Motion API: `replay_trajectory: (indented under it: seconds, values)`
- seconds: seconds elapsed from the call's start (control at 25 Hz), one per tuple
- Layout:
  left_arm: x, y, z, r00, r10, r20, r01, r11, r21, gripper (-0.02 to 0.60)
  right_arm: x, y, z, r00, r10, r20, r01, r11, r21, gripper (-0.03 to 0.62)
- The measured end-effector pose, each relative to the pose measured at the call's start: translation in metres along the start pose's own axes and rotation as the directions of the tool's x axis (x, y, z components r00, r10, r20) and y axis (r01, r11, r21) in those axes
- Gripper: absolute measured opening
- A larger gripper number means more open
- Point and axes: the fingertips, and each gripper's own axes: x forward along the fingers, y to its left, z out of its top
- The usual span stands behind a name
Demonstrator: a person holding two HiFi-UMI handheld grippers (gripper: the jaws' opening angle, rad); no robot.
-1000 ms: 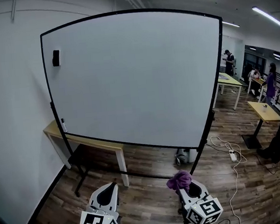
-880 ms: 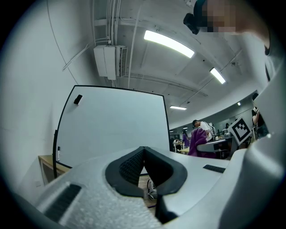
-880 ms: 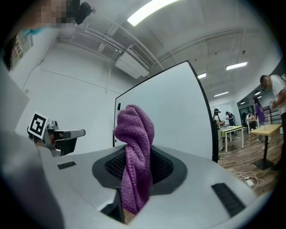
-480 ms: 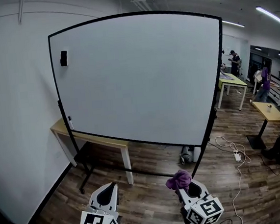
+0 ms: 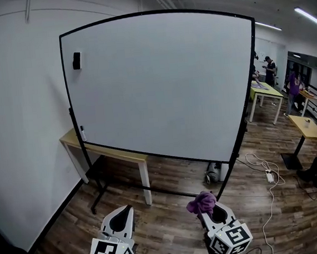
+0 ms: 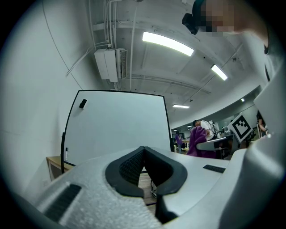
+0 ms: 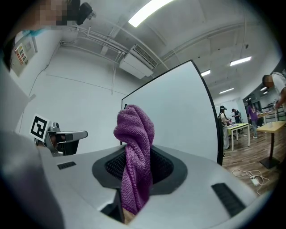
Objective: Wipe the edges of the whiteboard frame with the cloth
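- Ahead of both grippers, well apart, stands the whiteboard [image 5: 160, 84], its black frame [image 5: 153, 12] untouched.
- Right gripper [image 5: 210, 212] clamps the purple cloth [image 5: 202, 203], bunched above its jaws.
- Left gripper [image 5: 122, 212]: jaws together, empty.

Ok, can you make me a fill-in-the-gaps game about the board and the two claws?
1. The right claw is shut on a ____ cloth.
2. The left claw is shut and holds ____.
3. The whiteboard has a ____ frame.
4. In the head view, the small dark block sits near the board's top ____ corner.
Missing words: purple; nothing; black; left.
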Motion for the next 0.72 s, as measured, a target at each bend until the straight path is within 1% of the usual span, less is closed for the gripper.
replay_trajectory:
  seconds: [0.24, 0.72]
  values:
    - [-0.0033, -0.0044, -0.0012, 1.0, 0.005, 0.003, -0.005, 1.0, 0.001, 0.017, -0.004, 0.0021, -0.0032, 1.0, 0.017, -0.001, -0.017, 1.0, 0.006, 0.106]
    - [-0.0003, -0.0035, -0.0028, 1.0, 0.008, -0.001, -0.008, 1.0, -0.003, 0.017, -0.0013, 0.0035, -0.0026, 1.0, 0.024, 0.006, -0.024, 1.0, 0.005, 0.106]
